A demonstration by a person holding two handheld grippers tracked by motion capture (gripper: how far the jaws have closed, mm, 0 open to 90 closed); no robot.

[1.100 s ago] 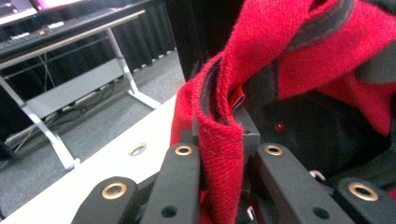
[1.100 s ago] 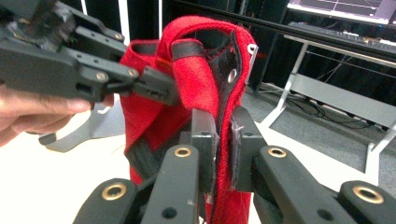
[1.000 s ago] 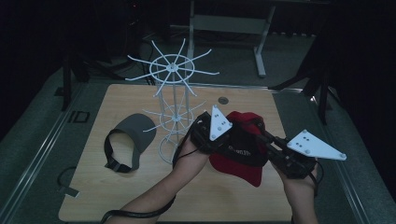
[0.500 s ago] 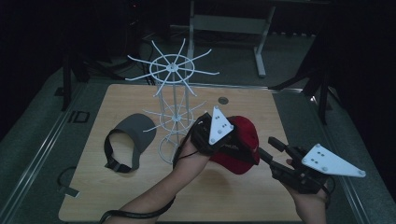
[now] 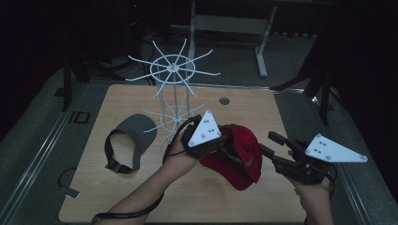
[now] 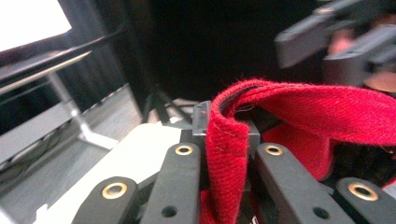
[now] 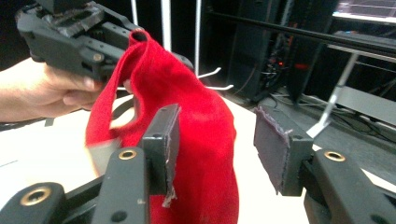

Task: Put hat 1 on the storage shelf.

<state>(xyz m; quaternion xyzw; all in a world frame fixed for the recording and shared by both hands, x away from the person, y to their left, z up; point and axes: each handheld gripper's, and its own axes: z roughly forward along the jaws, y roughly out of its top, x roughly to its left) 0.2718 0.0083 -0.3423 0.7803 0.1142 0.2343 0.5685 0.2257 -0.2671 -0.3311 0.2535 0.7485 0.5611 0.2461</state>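
While the left gripper (image 5: 224, 146) clamps the edge of a red cap (image 5: 240, 157) above the table's (image 5: 117, 197) near right, the right gripper (image 5: 271, 146) sits just right of it, jaws having just parted, pads off the cloth; a grey visor (image 5: 130, 140) lies left of the white rack (image 5: 172, 101).

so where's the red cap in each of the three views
High view: the red cap is right of centre, clamped by the left gripper.
Left gripper view: a fold of it is pinched between the jaws, centre-right.
Right gripper view: it hangs centre-left.
Shared landmark: the white wire rack.
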